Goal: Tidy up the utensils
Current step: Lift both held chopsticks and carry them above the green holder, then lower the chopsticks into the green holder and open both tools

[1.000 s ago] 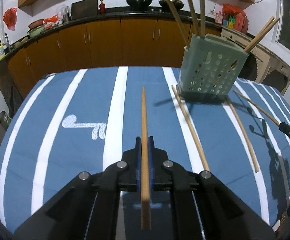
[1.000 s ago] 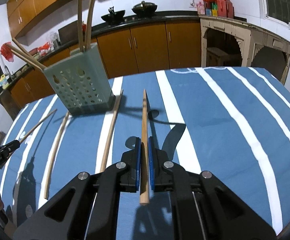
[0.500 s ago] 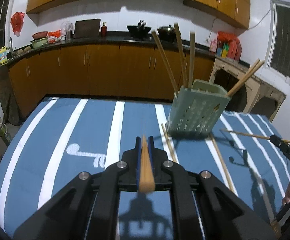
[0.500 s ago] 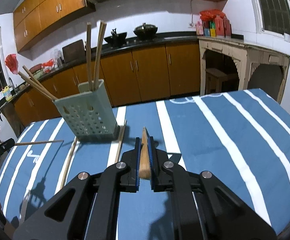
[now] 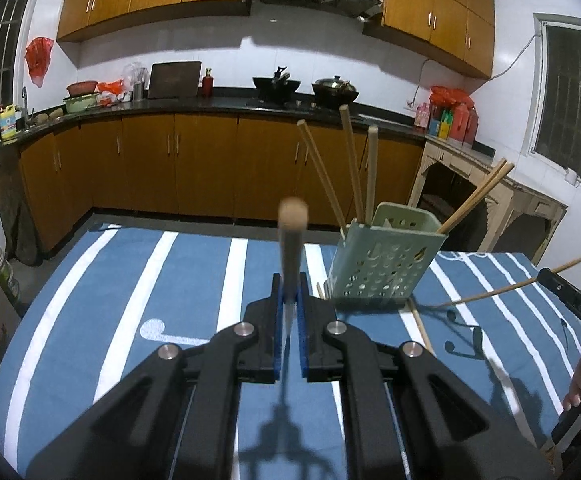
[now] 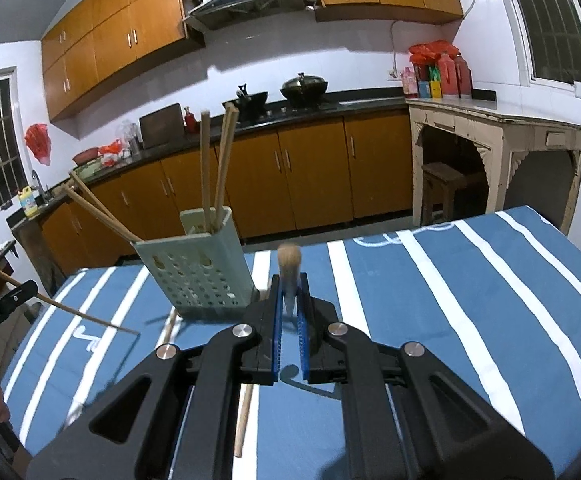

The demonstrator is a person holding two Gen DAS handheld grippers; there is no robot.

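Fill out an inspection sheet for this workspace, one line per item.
Surface: table under a blue cloth with white stripes.
Job's things: green perforated holder standing upright with five chopsticks in it; loose chopsticks lying on the cloth near it.
Clutter: nothing seen.
Grippers: left tongs shut on a chopstick; right tongs shut on another chopstick; both lifted off the cloth.
Cables: nothing seen on the table.
Surroundings: kitchen, wooden cabinets, woks on the stove.
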